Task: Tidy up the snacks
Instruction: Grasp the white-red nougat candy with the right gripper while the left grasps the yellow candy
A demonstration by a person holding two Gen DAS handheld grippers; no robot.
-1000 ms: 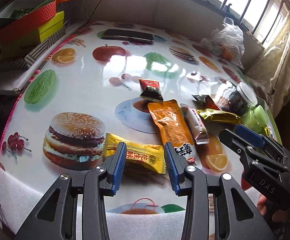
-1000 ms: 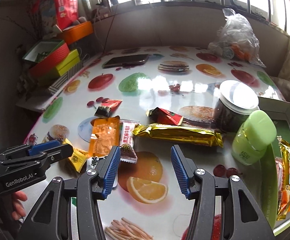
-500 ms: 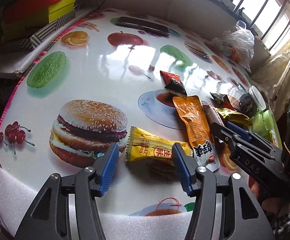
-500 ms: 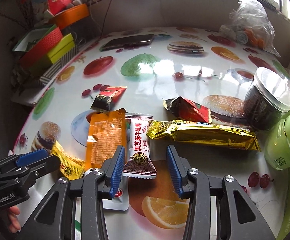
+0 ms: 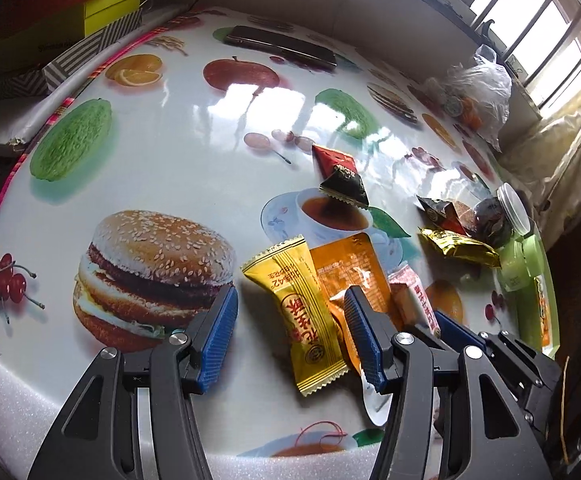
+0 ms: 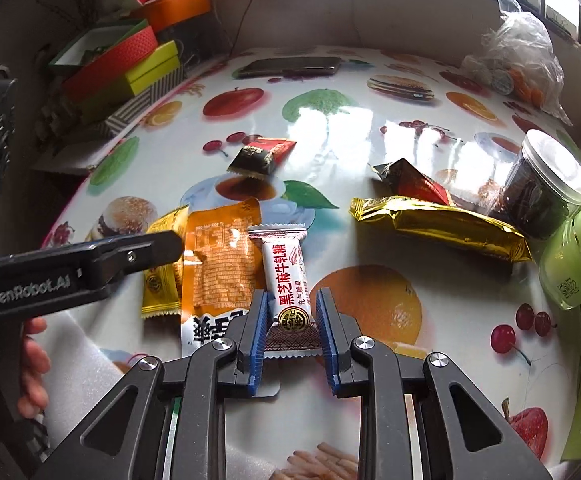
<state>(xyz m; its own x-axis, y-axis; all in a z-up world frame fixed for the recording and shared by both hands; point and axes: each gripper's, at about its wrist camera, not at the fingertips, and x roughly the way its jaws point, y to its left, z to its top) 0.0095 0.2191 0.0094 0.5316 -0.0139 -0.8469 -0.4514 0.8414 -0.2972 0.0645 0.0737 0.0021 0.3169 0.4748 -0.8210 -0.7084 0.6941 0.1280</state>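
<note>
1. Left wrist view: I see my left gripper (image 5: 288, 332) spread wide, low over the table (image 5: 178, 168). The yellow snack packet (image 5: 300, 316) lies between the fingers, touching neither (the orange pouch (image 5: 348, 272) sits just beside it).
2. Right wrist view: my right gripper (image 6: 292, 336) is narrowed around the white nougat packet (image 6: 288, 284), its pads at the packet's edges; I cannot tell whether they pinch it. The gold wrapper (image 6: 438, 224) lies apart.

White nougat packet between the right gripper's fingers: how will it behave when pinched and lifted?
The white nougat packet looks small and flat, so probably light. Its glossy film wrapper may slip or crinkle against the right gripper, whose jaws flank it without visibly closing. One edge overlaps the orange packet, which might get dragged along.
</note>
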